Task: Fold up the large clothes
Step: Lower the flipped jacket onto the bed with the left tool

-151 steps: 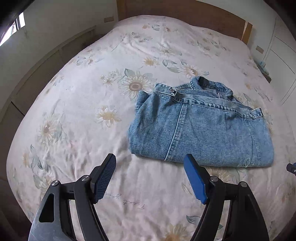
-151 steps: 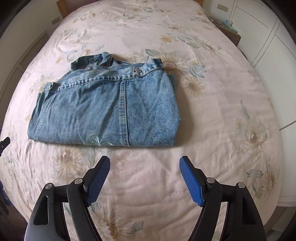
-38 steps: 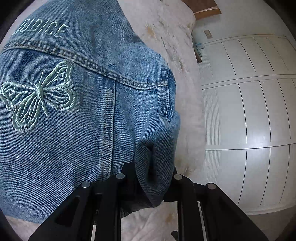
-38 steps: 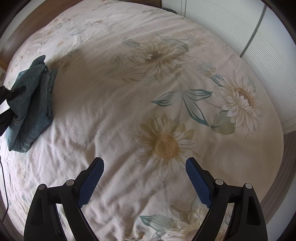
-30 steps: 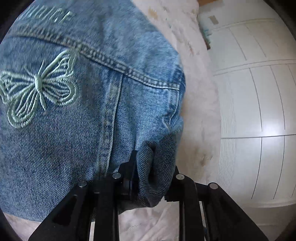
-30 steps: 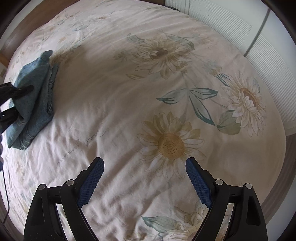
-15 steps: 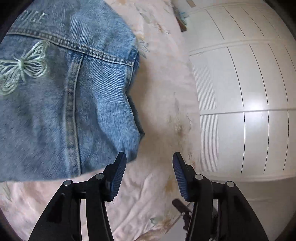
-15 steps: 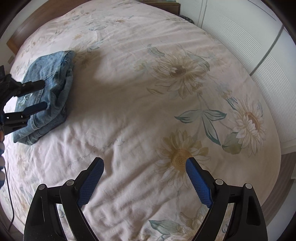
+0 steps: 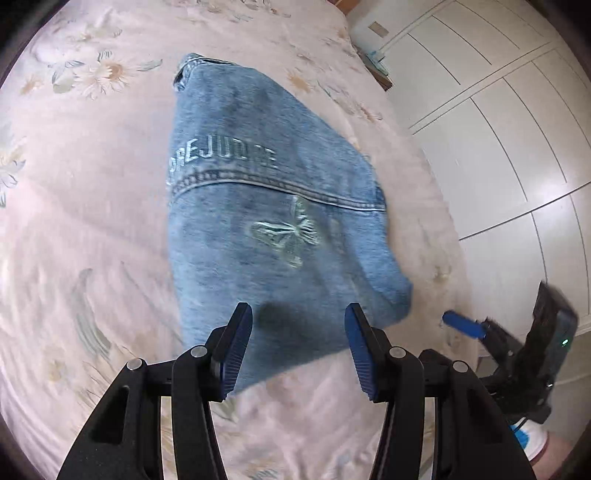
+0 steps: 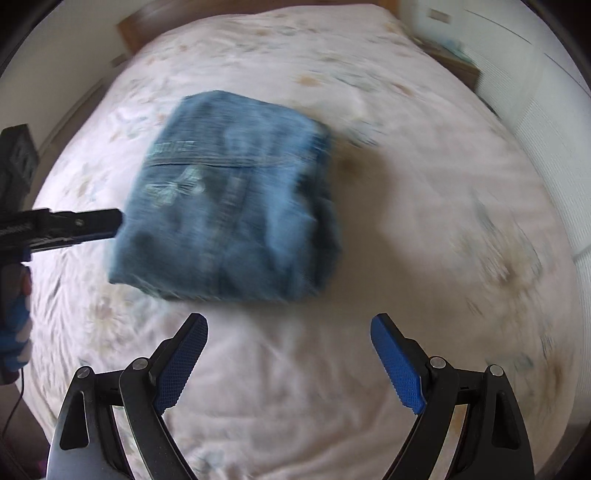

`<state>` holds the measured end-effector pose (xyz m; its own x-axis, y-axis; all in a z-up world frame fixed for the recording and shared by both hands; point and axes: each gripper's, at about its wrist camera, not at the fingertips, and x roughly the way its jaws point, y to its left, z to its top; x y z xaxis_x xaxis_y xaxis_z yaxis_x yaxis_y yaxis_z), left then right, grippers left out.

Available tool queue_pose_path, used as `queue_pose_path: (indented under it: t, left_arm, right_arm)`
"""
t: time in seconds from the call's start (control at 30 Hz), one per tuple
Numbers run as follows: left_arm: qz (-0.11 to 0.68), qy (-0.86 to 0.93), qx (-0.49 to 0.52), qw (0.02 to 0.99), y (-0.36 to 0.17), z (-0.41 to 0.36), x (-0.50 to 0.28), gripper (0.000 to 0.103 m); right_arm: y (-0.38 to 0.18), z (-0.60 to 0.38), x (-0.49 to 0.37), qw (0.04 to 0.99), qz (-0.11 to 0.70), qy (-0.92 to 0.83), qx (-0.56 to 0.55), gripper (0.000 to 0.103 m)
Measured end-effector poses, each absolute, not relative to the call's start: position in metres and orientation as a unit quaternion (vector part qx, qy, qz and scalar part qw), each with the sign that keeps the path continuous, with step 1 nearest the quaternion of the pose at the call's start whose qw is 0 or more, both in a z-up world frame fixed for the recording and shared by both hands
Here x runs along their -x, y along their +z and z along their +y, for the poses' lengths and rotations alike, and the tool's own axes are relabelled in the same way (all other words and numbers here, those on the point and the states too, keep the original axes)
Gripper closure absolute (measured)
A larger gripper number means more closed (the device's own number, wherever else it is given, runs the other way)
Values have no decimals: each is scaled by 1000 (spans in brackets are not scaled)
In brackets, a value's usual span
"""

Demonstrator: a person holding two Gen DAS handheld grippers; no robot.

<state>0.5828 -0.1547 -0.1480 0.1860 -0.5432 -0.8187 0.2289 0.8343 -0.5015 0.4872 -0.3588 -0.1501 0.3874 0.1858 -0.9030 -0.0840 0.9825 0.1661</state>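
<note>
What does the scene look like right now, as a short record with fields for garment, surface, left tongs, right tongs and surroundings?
garment: folded blue denim jacket, embroidered butterfly and pale lettering facing up, lying flat
surface: bed with pale floral bedspread
left tongs: left tongs open, jaws have just been opening, nothing pinched; hovering over the jacket's near edge
right tongs: right tongs wide open, empty, over bare bedspread short of the jacket
surroundings: white panelled wardrobe doors beside the bed
image quality: right wrist view blurred

floral bedspread [image 9: 92, 206], white wardrobe doors [image 9: 498, 140], wooden headboard [image 10: 129, 22], bedside table [image 9: 380, 72]
</note>
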Motion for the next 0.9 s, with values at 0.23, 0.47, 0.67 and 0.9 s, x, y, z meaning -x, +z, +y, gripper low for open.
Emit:
queue_pose_path:
  t: [0.23, 0.47, 0.67, 0.9]
  left_arm:
    - [592, -268, 117, 751, -166, -144, -578, 56]
    - [593, -285, 59, 751, -181, -172, -576, 50]
    - [574, -295, 28, 763, -156, -171, -588, 50]
    - [531, -275, 19, 801, -137, -164, -650, 48]
  right_arm:
    - [-184, -314, -540, 817, 561, 130, -33, 12]
    - [-230, -344, -544, 788, 610, 76, -33, 12]
    - [-197, -357, -547, 808, 584, 78, -28, 12]
    - [-149, -329, -608, 843, 521, 130, 22, 12]
